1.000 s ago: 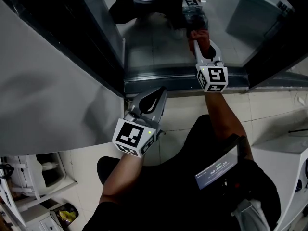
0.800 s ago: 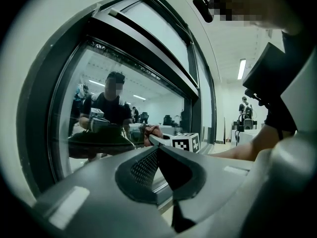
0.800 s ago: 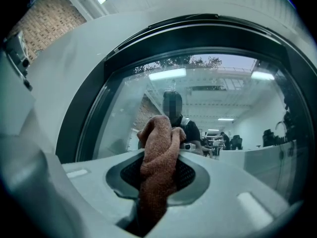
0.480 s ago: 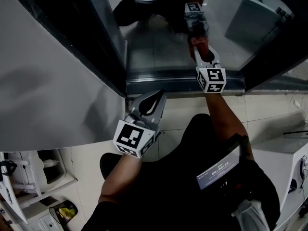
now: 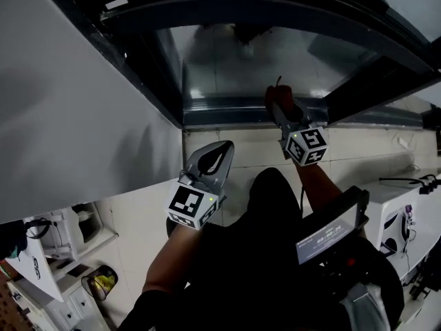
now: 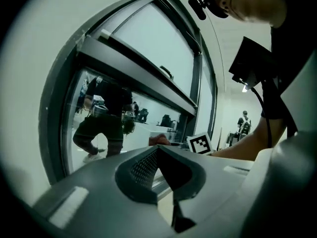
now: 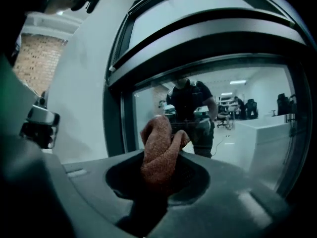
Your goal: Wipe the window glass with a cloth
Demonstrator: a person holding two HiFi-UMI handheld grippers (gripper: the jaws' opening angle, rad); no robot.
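Clear run across window glass (image 5: pixel 275 61); dark frame (image 5: pixel 241 112) blocks below, left.

Two hand-held grippers are counted: the left hand-held gripper (image 5: pixel 222 150) at the centre of the head view, and the right hand-held gripper (image 5: pixel 281 109) right of centre and higher. Each carries one marker cube, making two: the left cube (image 5: pixel 193 205) and the right cube (image 5: pixel 307 145). There is one cloth (image 5: pixel 277 95), reddish-orange, in the right one's jaws. The window glass counts two panes in the right gripper view, a lower pane (image 7: pixel 233 128) and an upper pane (image 7: pixel 198 6), with one crossbar (image 7: pixel 208 36) between them. One lit screen (image 5: pixel 329 234) sits lower right in the head view.
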